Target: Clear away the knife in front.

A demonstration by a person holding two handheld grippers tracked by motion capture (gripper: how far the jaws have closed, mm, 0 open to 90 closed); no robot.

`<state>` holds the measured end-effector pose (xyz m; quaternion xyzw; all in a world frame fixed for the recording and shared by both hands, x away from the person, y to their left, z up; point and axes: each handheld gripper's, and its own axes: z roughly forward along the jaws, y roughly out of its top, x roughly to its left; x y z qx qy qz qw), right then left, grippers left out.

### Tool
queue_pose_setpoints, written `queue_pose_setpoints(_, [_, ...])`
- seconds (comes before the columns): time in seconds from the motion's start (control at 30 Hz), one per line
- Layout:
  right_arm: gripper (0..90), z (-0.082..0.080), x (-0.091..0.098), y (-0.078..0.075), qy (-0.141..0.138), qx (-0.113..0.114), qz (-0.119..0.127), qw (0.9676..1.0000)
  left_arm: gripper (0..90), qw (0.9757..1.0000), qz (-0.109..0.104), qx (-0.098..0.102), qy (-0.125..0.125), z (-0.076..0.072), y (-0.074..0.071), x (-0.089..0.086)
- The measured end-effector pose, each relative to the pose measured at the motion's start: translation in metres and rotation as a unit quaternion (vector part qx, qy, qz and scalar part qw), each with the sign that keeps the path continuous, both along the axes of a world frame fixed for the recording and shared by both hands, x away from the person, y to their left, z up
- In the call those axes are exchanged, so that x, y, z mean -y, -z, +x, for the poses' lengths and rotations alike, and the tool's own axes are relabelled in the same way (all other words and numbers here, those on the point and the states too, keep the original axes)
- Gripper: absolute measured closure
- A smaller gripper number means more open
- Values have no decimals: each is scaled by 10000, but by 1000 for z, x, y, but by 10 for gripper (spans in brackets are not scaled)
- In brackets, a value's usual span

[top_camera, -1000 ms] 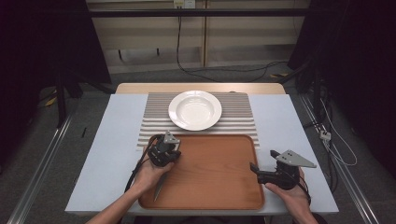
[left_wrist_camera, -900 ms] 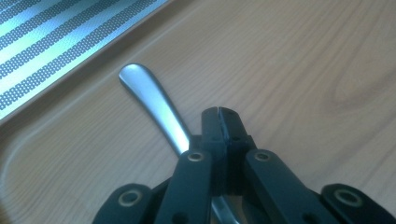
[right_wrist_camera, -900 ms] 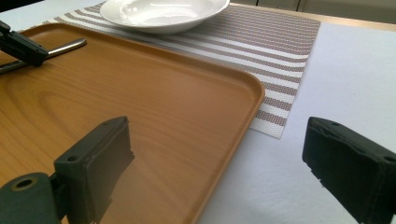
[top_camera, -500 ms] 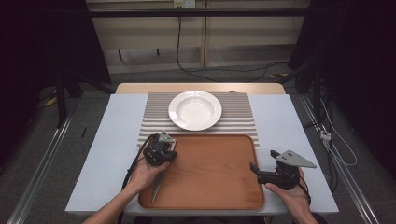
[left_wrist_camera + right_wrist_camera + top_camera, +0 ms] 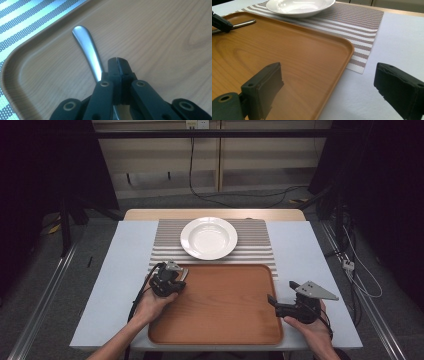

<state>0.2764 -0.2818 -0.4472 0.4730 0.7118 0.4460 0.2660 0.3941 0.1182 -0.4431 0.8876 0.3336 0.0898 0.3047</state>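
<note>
Gripping a metal utensil handle, left tool over wooden tray.

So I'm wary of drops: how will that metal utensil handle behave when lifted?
The utensil handle looks polished, so probably slippery. It looks rigid and narrow, so it may pivot in the shut left gripper, which holds it at one point.

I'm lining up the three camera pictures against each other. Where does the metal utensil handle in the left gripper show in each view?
High view: the metal handle peeks out by the left gripper, at the tray's far left corner.
Left gripper view: it runs from beside the shut jaws up to centre-left.
Right gripper view: top left, above the tray.
Shared landmark: the wooden tray, by its rim and corner.
</note>
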Motion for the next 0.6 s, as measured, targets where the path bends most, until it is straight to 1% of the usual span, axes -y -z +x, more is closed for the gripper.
queue_pose_setpoints(0.17, [79,0,0,0,2,0,-2,10000,900,10000,54,-16,-53,1,-1,-3])
queue_pose_setpoints(0.3, [79,1,0,0,5,-11,-5,10000,900,9999,103,29,-73,-1,-1,-9])
queue_pose_setpoints(0.37, [79,1,0,0,11,-20,-2,10000,900,9999,67,1,-85,0,-1,-10])
queue_pose_setpoints(0.6, [79,2,-1,0,-11,-12,-16,10000,900,9999,121,-33,-106,1,-2,-12])
